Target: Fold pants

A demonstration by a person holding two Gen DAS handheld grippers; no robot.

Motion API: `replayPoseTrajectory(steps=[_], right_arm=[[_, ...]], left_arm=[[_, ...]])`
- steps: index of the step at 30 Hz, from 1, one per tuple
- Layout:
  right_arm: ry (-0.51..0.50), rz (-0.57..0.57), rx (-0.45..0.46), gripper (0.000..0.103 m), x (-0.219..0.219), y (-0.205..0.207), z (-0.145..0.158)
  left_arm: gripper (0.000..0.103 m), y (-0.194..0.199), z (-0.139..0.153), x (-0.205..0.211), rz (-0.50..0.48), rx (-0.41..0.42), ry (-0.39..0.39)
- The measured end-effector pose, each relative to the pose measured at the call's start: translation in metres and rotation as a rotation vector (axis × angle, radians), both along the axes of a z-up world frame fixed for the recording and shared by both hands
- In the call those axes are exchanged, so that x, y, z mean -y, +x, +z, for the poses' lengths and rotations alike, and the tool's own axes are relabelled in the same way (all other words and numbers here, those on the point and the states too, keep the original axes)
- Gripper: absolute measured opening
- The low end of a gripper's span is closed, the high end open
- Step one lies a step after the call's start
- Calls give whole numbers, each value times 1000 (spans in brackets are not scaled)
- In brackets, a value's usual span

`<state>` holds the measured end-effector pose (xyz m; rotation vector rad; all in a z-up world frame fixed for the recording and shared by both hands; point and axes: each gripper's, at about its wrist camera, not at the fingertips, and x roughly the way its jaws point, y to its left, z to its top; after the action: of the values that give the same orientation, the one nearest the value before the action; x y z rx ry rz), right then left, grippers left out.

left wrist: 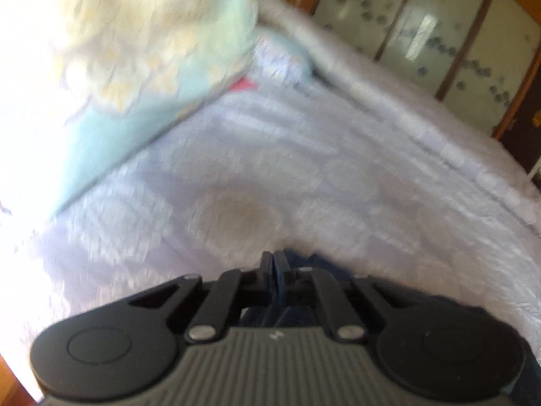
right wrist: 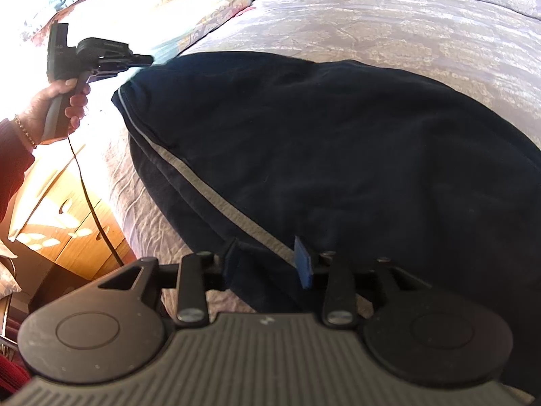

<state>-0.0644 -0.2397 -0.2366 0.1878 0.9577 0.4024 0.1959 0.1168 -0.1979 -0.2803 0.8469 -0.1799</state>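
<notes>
Both hand-held grippers (right wrist: 267, 257) at pants (right wrist: 338, 155) edge

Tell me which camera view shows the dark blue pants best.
The right wrist view: the dark blue pants spread across the bedspread, pale side stripe visible. The left wrist view shows only a scrap of them pinched in the left gripper.

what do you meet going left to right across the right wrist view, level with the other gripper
person's left hand → left gripper, shut on the far corner of the navy pants → patterned bedspread
</notes>
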Motion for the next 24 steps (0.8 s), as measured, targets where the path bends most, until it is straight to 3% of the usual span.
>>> replayPoseTrajectory(steps=[2,4,6,8,11,13,15,16,17,19,21,22,24], right_arm=[[7,4,1,45,0,0,-1],[-4,11,-2,46,-2,0,2],[10,9,18,46,-1,-4,10],[37,-1,54,46,2,-8,18],[40,-39,60,46,3,-6,20],[58,-41,43,45,5,-6,16],[49,-68,-19,45,13,-10,6],[64,-83,-55,43,20,-14,0],[119,-106,-60,43,31,-21,-1],[196,-151,-108,42,53,-36,-2],[184,-196,-88,43,77,-58,8],[193,-239,-43,44,94,-74,18],[265,-373,23,44,145,-110,36]], left_arm=[[2,-1,-10,-7,59,-62,-20],[3,-15,3,-20,80,-4,-197],[3,-32,26,-19,58,68,-316],[5,-43,42,-3,-18,95,-356],[13,-55,37,39,-162,56,-309],[14,-60,13,63,-176,2,-148],[5,-60,-24,65,-132,-81,18],[6,-62,-39,58,-128,-95,-1],[6,-68,-44,47,-110,-68,-72],[6,-72,-39,35,-31,-102,-145],[6,-83,-22,42,1,-75,-99],[11,-91,-12,47,3,-45,-78],[19,-111,9,55,-7,11,-106]])
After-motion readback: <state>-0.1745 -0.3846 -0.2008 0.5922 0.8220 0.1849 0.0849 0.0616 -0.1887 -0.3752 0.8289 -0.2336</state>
